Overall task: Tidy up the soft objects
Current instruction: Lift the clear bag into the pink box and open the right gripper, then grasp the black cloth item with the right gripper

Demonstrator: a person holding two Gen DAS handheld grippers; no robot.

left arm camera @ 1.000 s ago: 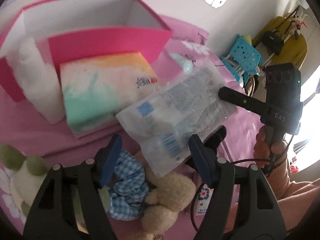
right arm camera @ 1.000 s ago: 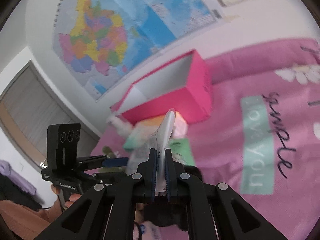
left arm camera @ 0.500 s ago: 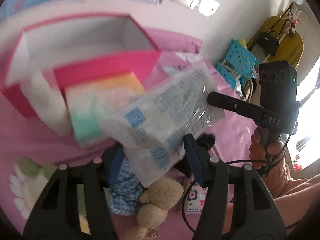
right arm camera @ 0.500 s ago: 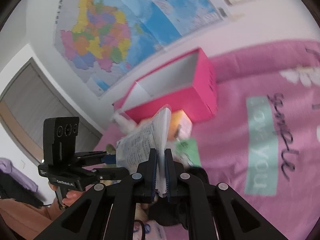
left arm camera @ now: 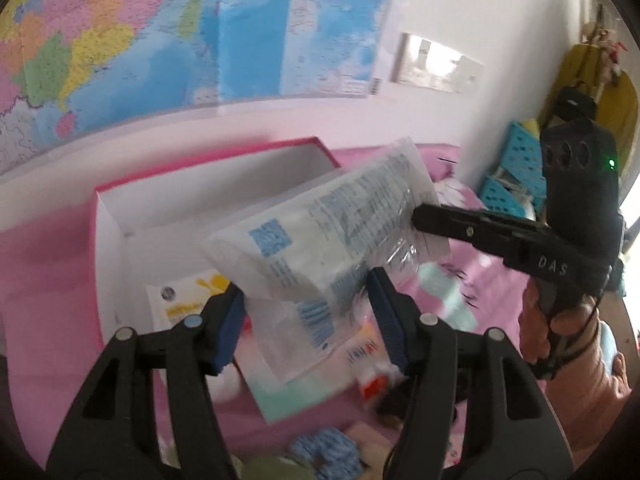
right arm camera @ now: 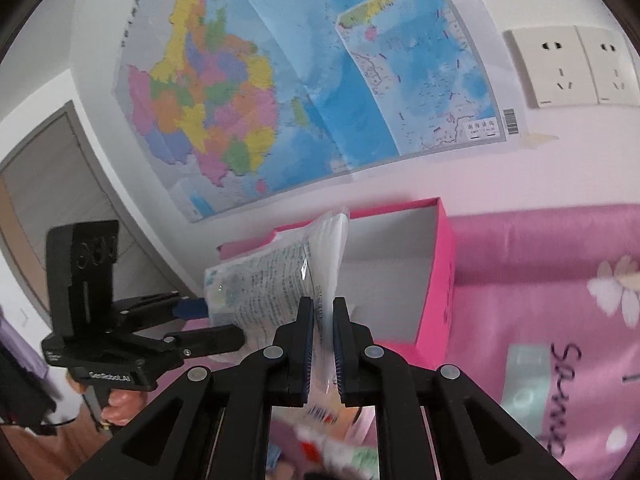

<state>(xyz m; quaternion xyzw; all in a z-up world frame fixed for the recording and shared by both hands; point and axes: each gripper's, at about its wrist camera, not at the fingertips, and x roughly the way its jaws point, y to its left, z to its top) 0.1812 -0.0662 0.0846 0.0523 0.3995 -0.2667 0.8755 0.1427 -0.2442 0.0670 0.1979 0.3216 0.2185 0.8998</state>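
**Two hand-held grippers share one crinkly pack above the pink box**

Two hand-held grippers carry a clear plastic pack of white soft goods with blue print (left arm camera: 320,248) between them, held in the air just ahead of both, over the near wall of the open pink cardboard box with white inside (left arm camera: 108,240). The left hand-held gripper (left arm camera: 308,320) is clenched on the pack's lower end, its blue pads pressing the bulging sides. The right hand-held gripper (right arm camera: 320,344) pinches the flat sealed edge of the same pack; its jaws are just starting to open, with the film between them, and the pads look close to letting go.

By its look the pack is light and squashy: a padded filling under thin, glossy film that creases and will slip if gripped only by the seam. The fuller lower body, where the left hand-held gripper has it, is likely the safer hold; the seam suits steering only.

Inside the box, beyond the left hand-held gripper, lies a white packet with yellow print (left arm camera: 188,300). Below the left hand-held gripper, on the pink bedcover with flower and script print (right arm camera: 560,280), sit a pastel mint-and-white wrapped pack (left arm camera: 296,392) and a blue checked cloth bundle (left arm camera: 328,452), both blurred. A paper wall map (right arm camera: 280,100) hangs behind the box.
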